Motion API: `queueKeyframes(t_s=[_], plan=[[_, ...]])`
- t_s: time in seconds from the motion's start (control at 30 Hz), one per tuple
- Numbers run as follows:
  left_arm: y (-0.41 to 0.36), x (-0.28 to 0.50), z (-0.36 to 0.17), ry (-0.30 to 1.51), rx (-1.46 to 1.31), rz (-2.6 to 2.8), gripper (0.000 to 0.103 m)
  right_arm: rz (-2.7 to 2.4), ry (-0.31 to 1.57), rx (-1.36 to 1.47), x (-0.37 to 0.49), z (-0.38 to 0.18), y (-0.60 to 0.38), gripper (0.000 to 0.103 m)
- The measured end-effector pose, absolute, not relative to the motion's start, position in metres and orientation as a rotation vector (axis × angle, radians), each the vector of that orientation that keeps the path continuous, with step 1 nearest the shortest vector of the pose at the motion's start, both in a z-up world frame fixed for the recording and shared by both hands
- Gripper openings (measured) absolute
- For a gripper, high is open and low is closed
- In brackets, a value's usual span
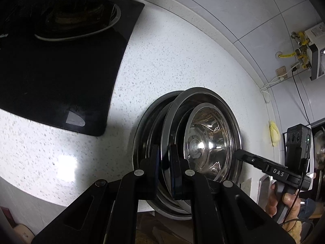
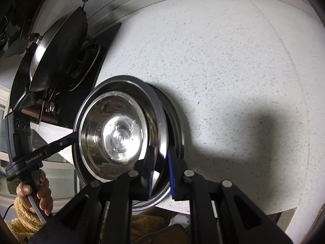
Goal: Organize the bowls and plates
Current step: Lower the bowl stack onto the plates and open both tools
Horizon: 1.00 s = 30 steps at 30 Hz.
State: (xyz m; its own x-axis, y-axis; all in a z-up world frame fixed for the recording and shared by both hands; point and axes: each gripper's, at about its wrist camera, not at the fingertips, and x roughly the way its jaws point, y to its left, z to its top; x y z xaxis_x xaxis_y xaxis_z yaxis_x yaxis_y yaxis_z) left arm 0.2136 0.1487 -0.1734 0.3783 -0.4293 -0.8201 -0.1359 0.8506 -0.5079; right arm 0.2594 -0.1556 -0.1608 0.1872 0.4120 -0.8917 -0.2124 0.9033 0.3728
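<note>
A steel plate point(image 1: 178, 109) carries a small steel bowl point(image 1: 209, 142) and hangs just above a second steel plate point(image 1: 146, 128) on the white speckled counter. My left gripper point(image 1: 163, 162) is shut on the near rim of the upper plate. My right gripper point(image 2: 159, 168) is shut on the opposite rim of the same plate point(image 2: 154, 105), with the bowl point(image 2: 113, 134) inside it. The lower plate point(image 2: 176, 126) shows behind it. Each gripper shows in the other's view, the right one point(image 1: 239, 154) at the plate's right edge, the left one point(image 2: 71, 138) at its left edge.
A black glass hob point(image 1: 61, 77) with a burner lies to the left on the counter point(image 1: 182, 50). A dark wok with a steel lid point(image 2: 54, 57) sits on it. A tiled wall with gas fittings point(image 1: 300, 48) and cables stands at the far right. A yellow cloth point(image 1: 274, 132) lies near the wall.
</note>
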Motion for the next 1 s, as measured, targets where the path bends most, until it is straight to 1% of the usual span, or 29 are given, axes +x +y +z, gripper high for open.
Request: queueKeyframes(t_s=[0.07,0.13,0.2,0.33,0.4,0.47,0.53,0.6,0.67,0.7,0.73,1.0], plan=[[0.149,0.214,-0.171,1.181,-0.532,-0.201,0.011,0.424,1.296,0.174,0.257,-0.157,-0.157,0.013],[0.151,0.212,-0.168,1.167,-0.498,-0.195,0.016,0.395,1.268,0.160,0.253,-0.150,-0.157,0.013],[0.153,0.211,-0.162,1.144,-0.469,-0.184,0.028,0.365,1.237,0.142,0.249,-0.144,-0.157,0.013],[0.158,0.208,-0.151,1.089,-0.413,-0.170,0.033,0.288,1.154,0.107,0.238,-0.128,-0.161,0.013],[0.160,0.206,-0.147,1.069,-0.385,-0.167,0.045,0.248,1.116,0.091,0.233,-0.121,-0.163,0.013],[0.162,0.204,-0.143,1.055,-0.359,-0.159,0.050,0.208,1.080,0.080,0.227,-0.113,-0.165,0.013],[0.162,0.201,-0.137,1.039,-0.325,-0.153,0.051,0.170,1.043,0.068,0.221,-0.105,-0.167,0.013],[0.164,0.197,-0.131,1.025,-0.309,-0.152,0.056,0.144,1.008,0.057,0.217,-0.098,-0.170,0.014],[0.164,0.191,-0.123,1.001,-0.308,-0.152,0.058,0.113,0.960,0.043,0.211,-0.089,-0.173,0.017],[0.164,0.188,-0.119,0.989,-0.303,-0.148,0.058,0.100,0.939,0.035,0.208,-0.085,-0.174,0.022],[0.164,0.186,-0.116,0.977,-0.295,-0.143,0.058,0.090,0.910,0.029,0.203,-0.080,-0.175,0.023],[0.154,0.148,-0.079,0.831,-0.222,-0.061,0.059,0.046,0.695,-0.052,0.158,-0.043,-0.184,0.024]])
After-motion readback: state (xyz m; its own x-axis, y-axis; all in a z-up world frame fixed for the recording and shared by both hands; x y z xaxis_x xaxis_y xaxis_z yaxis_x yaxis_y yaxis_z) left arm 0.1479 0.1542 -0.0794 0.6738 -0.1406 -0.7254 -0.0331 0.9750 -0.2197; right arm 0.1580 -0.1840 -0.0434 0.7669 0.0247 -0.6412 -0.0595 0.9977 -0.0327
